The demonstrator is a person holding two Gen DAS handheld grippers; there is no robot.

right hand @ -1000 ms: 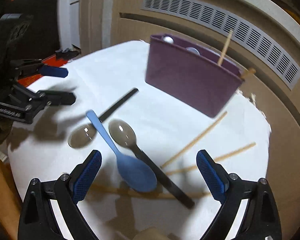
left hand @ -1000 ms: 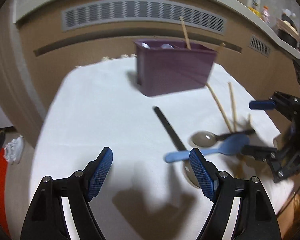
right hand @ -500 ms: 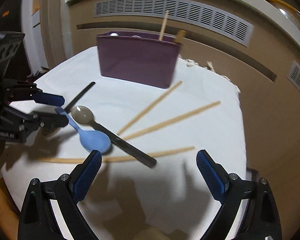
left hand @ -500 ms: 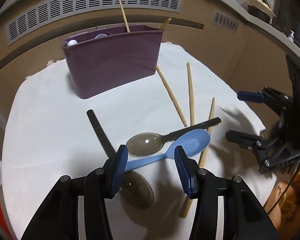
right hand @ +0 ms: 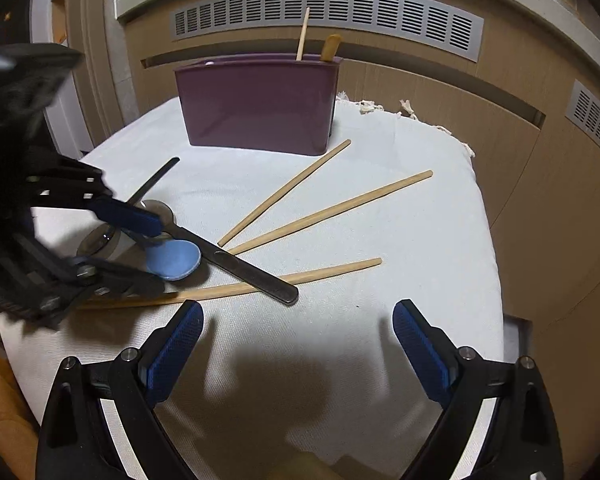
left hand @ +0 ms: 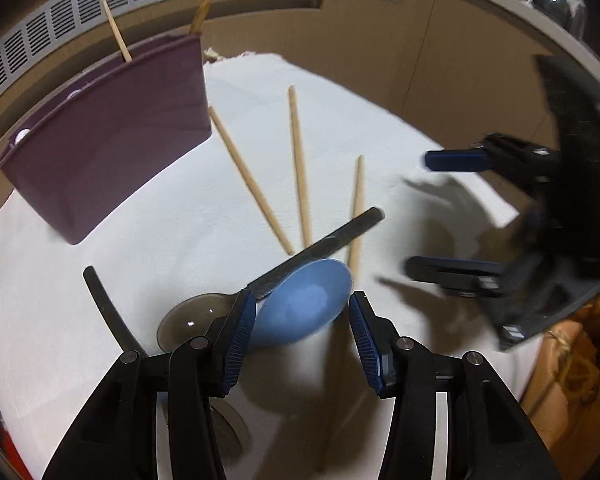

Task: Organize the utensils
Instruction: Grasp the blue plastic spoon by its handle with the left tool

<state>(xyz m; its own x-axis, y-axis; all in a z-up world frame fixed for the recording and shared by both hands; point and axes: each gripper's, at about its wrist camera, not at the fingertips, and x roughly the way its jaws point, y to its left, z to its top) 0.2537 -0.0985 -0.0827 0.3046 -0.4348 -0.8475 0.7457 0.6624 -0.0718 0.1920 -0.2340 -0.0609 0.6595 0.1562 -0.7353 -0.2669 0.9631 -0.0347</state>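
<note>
A blue spoon point(left hand: 300, 308) lies on the white cloth, its bowl between the fingers of my left gripper point(left hand: 302, 308), which stands open around it; it also shows in the right wrist view point(right hand: 174, 258). Two dark spoons point(left hand: 312, 248) point(left hand: 108, 312) lie crossed beside it. Three wooden chopsticks point(right hand: 328, 212) fan out on the cloth. A purple holder point(right hand: 256, 104) stands at the back with two sticks in it. My right gripper point(right hand: 296, 344) is open and empty above the cloth's near side.
The white cloth point(right hand: 400, 260) covers a small rounded table with edges close on all sides. Brown cabinet panels with grey vents point(right hand: 328, 12) stand behind it.
My left gripper has moved forward and right along the blue spoon, from its handle to its bowl, and opened a little wider. My right gripper has drawn back from the utensils.
</note>
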